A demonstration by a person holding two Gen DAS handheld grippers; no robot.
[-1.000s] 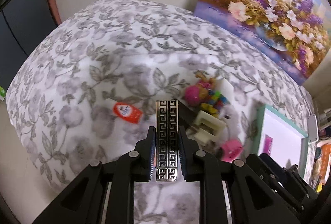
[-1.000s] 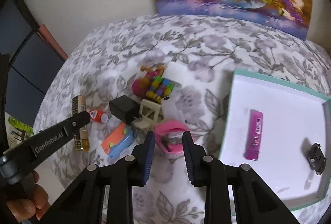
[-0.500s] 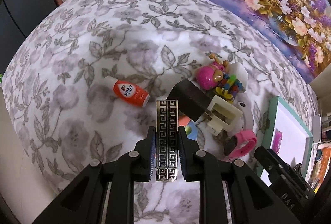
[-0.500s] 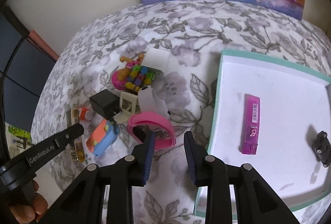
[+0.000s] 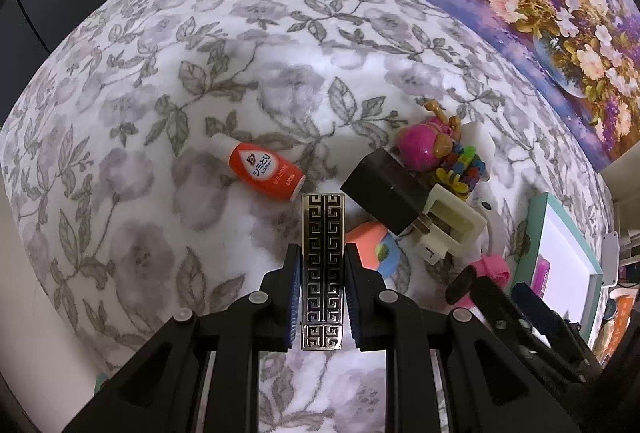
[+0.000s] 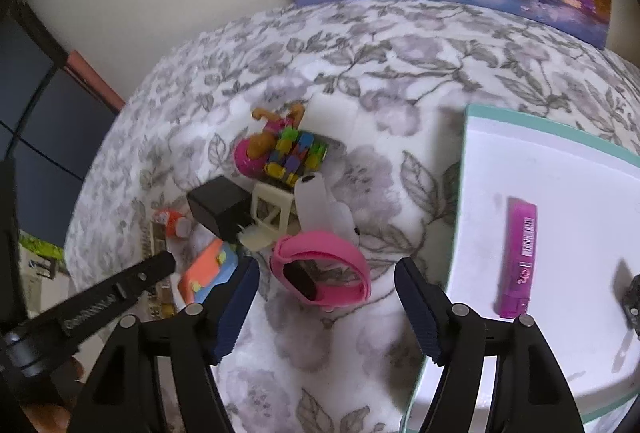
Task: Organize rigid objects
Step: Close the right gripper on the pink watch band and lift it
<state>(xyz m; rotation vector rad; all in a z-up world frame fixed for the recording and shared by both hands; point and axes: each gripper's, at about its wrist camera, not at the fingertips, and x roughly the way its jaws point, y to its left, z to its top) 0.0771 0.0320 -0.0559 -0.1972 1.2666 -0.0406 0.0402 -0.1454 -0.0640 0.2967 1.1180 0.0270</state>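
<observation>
Soft, even indoor light, strong fisheye bending at dark corners, the right view's left edge perhaps motion-blurred.

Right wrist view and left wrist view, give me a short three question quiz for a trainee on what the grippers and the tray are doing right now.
1. True or false: the left gripper is shut on the patterned case.
2. What lies between the right gripper's open jaws, untouched? A. pink wristband B. black adapter C. orange bottle
3. Which purple item lies in the teal tray?

Key: 1 true. 2 A; those jaws have just been opening. 3 the purple lighter.
</observation>
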